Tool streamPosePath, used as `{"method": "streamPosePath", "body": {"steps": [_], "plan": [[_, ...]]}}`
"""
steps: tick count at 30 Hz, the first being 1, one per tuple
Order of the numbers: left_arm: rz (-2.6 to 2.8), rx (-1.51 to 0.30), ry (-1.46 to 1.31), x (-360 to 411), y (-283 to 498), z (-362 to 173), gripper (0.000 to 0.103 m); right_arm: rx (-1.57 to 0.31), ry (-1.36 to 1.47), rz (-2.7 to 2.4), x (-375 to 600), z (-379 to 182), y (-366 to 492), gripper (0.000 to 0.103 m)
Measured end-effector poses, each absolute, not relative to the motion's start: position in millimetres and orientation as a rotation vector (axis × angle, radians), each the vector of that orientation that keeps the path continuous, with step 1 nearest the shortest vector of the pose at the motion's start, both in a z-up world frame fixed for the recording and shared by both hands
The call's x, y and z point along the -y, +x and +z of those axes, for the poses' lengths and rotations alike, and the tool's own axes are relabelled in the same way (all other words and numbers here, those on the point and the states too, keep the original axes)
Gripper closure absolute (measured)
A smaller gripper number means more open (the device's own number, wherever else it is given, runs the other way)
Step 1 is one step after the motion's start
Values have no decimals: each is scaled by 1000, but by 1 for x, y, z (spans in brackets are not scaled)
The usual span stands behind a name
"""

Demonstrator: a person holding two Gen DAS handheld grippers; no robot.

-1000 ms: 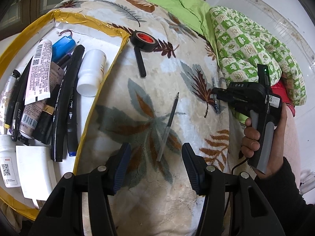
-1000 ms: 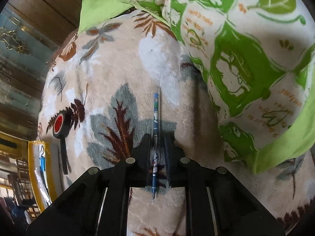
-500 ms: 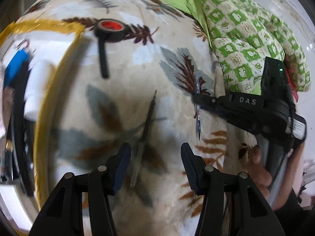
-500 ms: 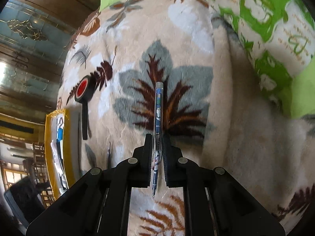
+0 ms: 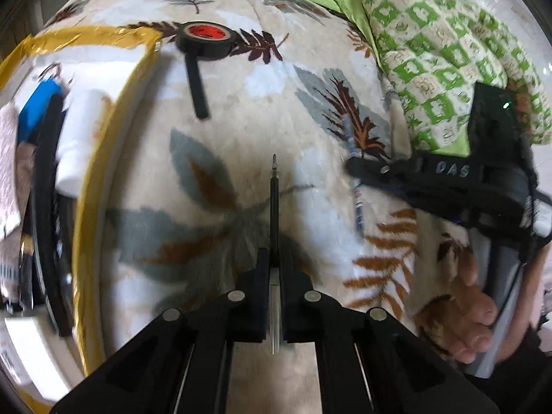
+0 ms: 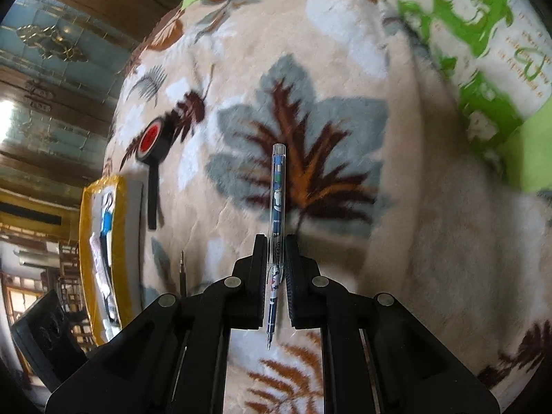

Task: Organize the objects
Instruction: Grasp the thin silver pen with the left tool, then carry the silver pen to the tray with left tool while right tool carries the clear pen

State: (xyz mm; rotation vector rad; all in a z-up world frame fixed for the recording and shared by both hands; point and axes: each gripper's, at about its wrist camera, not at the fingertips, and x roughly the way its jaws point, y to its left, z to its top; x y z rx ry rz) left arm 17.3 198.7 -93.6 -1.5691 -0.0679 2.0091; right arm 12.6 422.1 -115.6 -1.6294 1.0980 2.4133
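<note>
Tray point(image 5: 100, 186) contents smeared by motion blur and cut off at left edge, labels unreadable, thin pen point(image 5: 274, 207) rear end hidden between left tongs point(image 5: 274, 276), patterned pen point(image 6: 277, 200) print too small to read

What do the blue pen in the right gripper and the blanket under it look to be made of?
Blue pen: probably clear glossy plastic, since the printed blue insert shows through the barrel and its end looks transparent. Blanket: soft plush fleece, judging by its fuzzy matte nap and printed leaves.
</note>
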Motion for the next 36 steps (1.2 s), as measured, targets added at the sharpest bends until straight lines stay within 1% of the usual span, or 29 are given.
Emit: {"method": "streamPosePath", "body": {"steps": [3,6,10,12,15,17,19,24,26,27,28,29,33,35,36], "plan": [[1997,183,-1575,-184,15,-86,100,-1181,-1685,2425,-407,-120,14,93],[2025,237,-1546,-165,14,-70,100,-1199,-1714,2448,-391,-115,13,93],[2063,296,-1511,-139,12,-48,100,-1172,-1731,2540,-364,-95,12,93],[2081,351,-1502,-117,11,-38,100,-1158,-1735,2597,-349,-81,11,94],[2140,385,-1480,-88,6,-25,100,-1142,-1748,2658,-330,-67,9,94],[2157,430,-1482,-70,3,-22,100,-1076,-1757,2697,-313,-58,6,94],[2184,462,-1464,-50,2,-18,100,-1060,-1780,2713,-303,-55,4,96],[2201,533,-1437,-28,4,-15,100,-828,-1773,2750,-294,-51,5,96],[2193,557,-1423,-27,6,-15,100,-691,-1815,2761,-289,-59,7,92],[2189,559,-1420,-28,7,-15,100,-597,-1859,2752,-285,-68,10,81],[2187,556,-1418,-28,8,-15,100,-555,-1890,2744,-283,-75,12,70],[2183,552,-1416,-30,9,-16,100,-525,-1918,2739,-280,-82,15,69],[2171,525,-1429,-37,11,-20,100,-376,-1954,2710,-272,-103,25,69],[2171,520,-1436,-38,11,-22,100,-301,-1937,2694,-268,-108,26,78],[2171,520,-1439,-38,11,-23,100,-259,-1916,2691,-266,-108,27,86]]}}
